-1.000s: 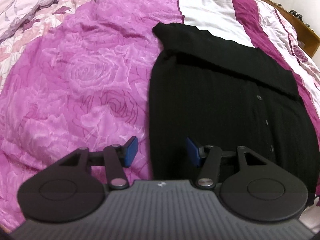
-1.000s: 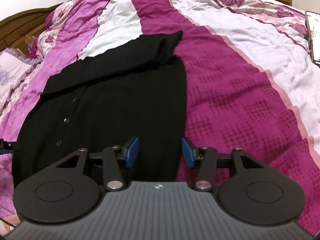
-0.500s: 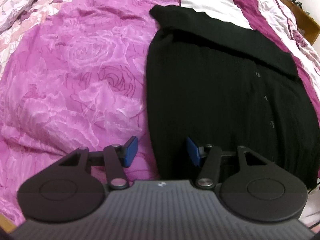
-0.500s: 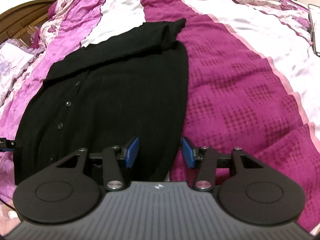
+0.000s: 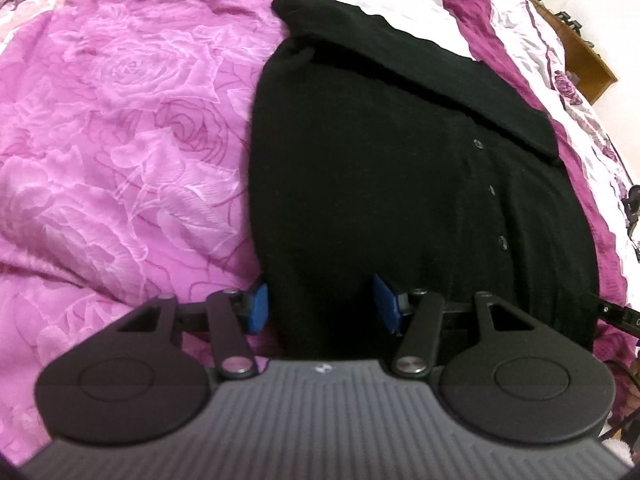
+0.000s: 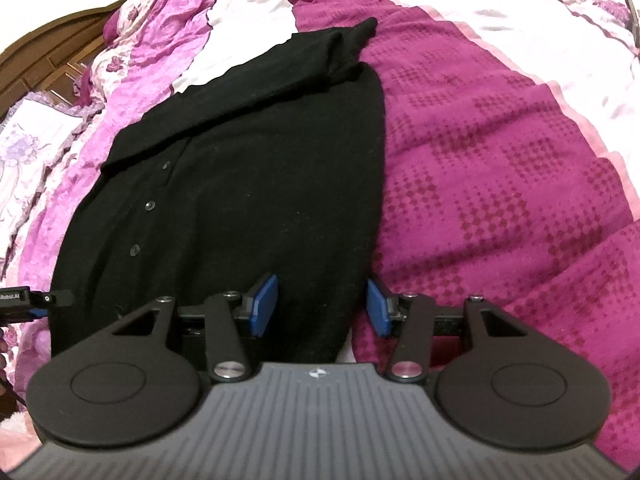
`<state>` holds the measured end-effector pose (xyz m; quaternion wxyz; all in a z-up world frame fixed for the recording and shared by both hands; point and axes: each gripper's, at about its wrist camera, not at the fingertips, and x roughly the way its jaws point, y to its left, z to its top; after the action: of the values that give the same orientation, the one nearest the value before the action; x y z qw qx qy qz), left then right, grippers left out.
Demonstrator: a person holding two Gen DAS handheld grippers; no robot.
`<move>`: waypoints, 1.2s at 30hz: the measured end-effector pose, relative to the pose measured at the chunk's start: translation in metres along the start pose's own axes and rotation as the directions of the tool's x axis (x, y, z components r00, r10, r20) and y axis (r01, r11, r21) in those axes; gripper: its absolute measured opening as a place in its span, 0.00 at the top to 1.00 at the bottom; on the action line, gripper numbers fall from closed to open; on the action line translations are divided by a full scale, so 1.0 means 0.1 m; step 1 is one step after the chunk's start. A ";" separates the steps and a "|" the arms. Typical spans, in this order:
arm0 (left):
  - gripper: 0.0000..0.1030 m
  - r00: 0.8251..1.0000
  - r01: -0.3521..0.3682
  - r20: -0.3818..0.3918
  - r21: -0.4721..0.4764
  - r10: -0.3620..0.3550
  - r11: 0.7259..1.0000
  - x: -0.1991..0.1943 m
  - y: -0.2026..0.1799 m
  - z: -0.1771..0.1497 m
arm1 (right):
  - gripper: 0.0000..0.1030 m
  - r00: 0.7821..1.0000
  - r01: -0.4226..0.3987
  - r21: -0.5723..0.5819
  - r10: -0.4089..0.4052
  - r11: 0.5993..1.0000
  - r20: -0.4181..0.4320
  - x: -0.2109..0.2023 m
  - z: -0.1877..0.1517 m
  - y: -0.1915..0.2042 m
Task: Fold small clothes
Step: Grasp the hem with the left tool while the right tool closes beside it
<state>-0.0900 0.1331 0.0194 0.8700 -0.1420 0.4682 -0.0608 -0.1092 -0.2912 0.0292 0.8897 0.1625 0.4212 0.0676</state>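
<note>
A black knitted cardigan (image 5: 400,184) with a row of small buttons lies flat on the bed, its sleeves folded across the far end. My left gripper (image 5: 320,304) is open, its blue pads astride the cardigan's near left corner. The same cardigan (image 6: 248,184) fills the right wrist view. There my right gripper (image 6: 322,304) is open too, straddling the near right corner of the hem. No fabric is pinched in either one. Each gripper shows at the edge of the other's view.
The bed is covered with a pink rose-patterned quilt (image 5: 120,140) on the left and a magenta and white striped quilt (image 6: 500,160) on the right. A wooden headboard (image 6: 48,52) stands at the far left, wooden furniture (image 5: 584,52) at the far right.
Both grippers have moved down and forward to the cardigan's near hem, so its two near corners now lie between the open pads. The cardigan itself has not moved.
</note>
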 end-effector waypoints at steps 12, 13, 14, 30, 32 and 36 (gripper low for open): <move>0.57 0.999 0.022 0.033 0.037 -0.024 0.999 0.00 -0.02 -0.02 | 0.48 0.999 -0.021 -0.004 0.022 1.000 0.029 -0.01 -0.05 0.02; 0.62 0.999 0.032 0.034 0.042 -0.033 0.999 0.00 -0.04 -0.02 | 0.51 0.999 -0.022 -0.007 0.022 1.000 0.031 -0.01 -0.05 0.02; 0.63 0.999 0.039 0.035 0.046 -0.040 0.998 0.00 -0.05 -0.02 | 0.53 0.999 -0.024 -0.009 0.024 1.000 0.033 -0.02 -0.06 0.03; 0.91 0.975 0.141 0.173 -0.001 -0.138 0.990 -0.19 -0.06 0.10 | 0.96 0.978 -0.107 0.037 0.099 0.994 0.182 -0.21 0.05 0.00; 0.91 0.968 0.151 0.201 0.015 -0.151 0.988 -0.24 -0.12 0.15 | 0.96 0.971 -0.119 0.042 0.108 0.992 0.213 -0.24 0.11 -0.01; 0.91 0.954 0.159 0.253 0.037 -0.163 0.987 -0.29 -0.19 0.29 | 0.97 0.957 -0.127 0.040 0.111 0.991 0.269 -0.27 0.24 0.00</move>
<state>-0.0811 0.1275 0.0636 0.9164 -0.1794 0.3385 -0.1162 -0.1083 -0.3035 0.0633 0.9276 0.2205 0.2890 0.0865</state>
